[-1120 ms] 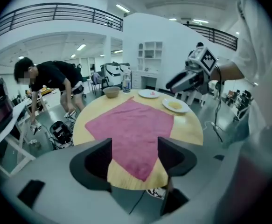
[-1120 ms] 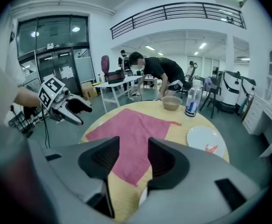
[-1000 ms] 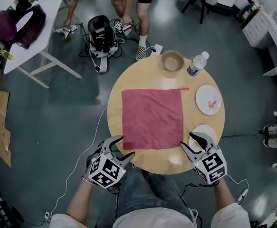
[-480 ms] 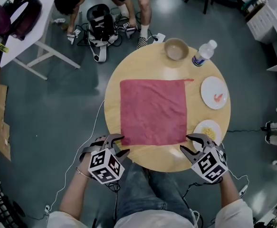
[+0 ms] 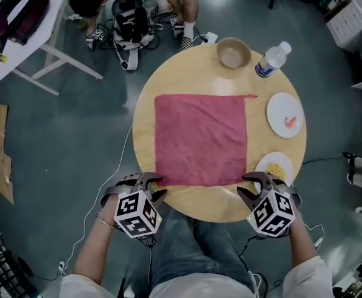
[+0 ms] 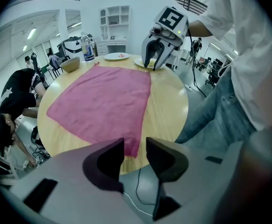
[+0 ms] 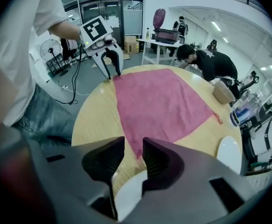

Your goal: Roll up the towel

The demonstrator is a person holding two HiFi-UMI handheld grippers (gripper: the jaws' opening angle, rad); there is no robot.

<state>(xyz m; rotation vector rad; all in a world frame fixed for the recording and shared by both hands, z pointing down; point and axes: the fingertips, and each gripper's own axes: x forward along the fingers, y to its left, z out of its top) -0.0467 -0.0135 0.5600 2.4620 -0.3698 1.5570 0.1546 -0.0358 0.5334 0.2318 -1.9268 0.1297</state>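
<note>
At your left side, the left gripper (image 5: 156, 187) stands at the near left corner of the square red cloth towel (image 5: 199, 140). Its jaws are closing, and the corner shows in the narrow gap between them, not yet pinched. The towel lies flat in the middle of the round wooden table (image 5: 208, 207). At your right side, the right gripper (image 5: 245, 187) is at the near right corner, just beside a white plate with yellow food (image 5: 275, 166). Its jaws are also closing, with a gap around that corner.
</note>
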